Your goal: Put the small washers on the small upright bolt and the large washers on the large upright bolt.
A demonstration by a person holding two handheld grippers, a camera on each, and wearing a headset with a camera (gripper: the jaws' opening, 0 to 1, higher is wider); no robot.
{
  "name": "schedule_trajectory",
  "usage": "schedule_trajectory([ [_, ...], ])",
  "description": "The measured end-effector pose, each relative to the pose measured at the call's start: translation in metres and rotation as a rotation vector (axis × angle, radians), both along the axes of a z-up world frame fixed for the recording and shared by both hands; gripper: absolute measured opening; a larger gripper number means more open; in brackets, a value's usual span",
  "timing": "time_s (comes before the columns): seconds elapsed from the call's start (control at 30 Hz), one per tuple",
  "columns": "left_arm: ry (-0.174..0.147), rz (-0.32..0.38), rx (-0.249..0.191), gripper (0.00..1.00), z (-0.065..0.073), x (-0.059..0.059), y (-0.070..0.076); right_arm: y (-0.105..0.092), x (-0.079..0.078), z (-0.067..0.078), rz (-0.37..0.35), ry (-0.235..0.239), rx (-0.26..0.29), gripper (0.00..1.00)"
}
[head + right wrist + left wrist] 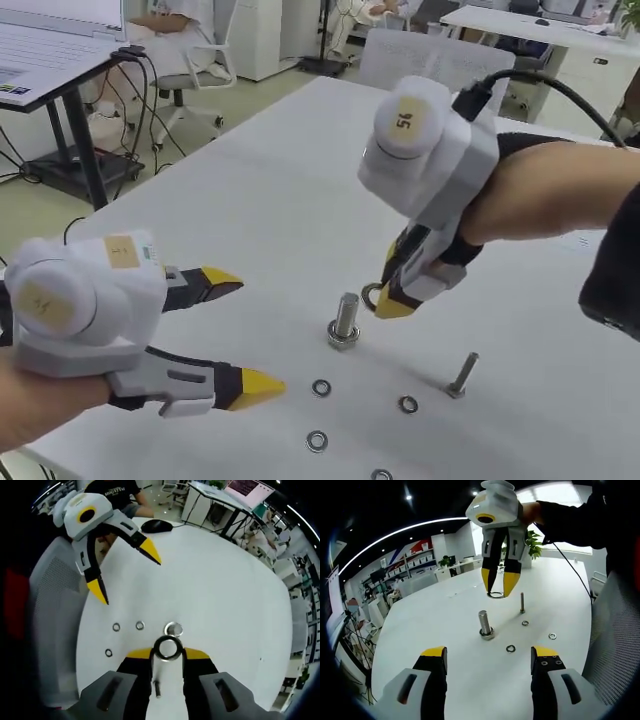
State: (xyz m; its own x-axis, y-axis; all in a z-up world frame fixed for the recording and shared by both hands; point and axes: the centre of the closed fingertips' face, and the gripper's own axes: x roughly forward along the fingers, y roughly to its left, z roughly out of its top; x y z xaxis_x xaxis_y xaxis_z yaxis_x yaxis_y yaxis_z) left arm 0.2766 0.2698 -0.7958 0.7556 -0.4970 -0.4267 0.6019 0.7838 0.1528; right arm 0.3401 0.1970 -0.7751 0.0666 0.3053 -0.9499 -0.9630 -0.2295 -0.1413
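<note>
My right gripper [388,303] is shut on a large washer [371,296], held just above and right of the large upright bolt [345,318]. That bolt has a washer or nut at its foot. In the right gripper view the large washer [167,638] hangs between my jaws close over the bolt's top [173,628]. The small upright bolt [463,375] stands to the right. Several small washers [321,387] lie loose in front of both bolts. My left gripper [245,333] stands open and holds nothing, left of the bolts.
The white table [250,200] stretches far back. A mesh chair back [430,60] stands at its far edge. A desk with a laptop [50,45] and cables is on the left, beyond the table.
</note>
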Motion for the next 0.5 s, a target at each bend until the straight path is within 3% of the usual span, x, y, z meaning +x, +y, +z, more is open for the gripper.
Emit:
schedule_trajectory([
  [0.23,0.004,0.001,0.003,0.67,-0.001,0.000,0.001,0.013,0.006,0.006,0.020,-0.013,0.008,0.23],
  [0.5,0.005,0.002,0.002,0.67,-0.001,0.000,0.001,0.024,0.012,0.001,0.041,-0.007,-0.004,0.23],
])
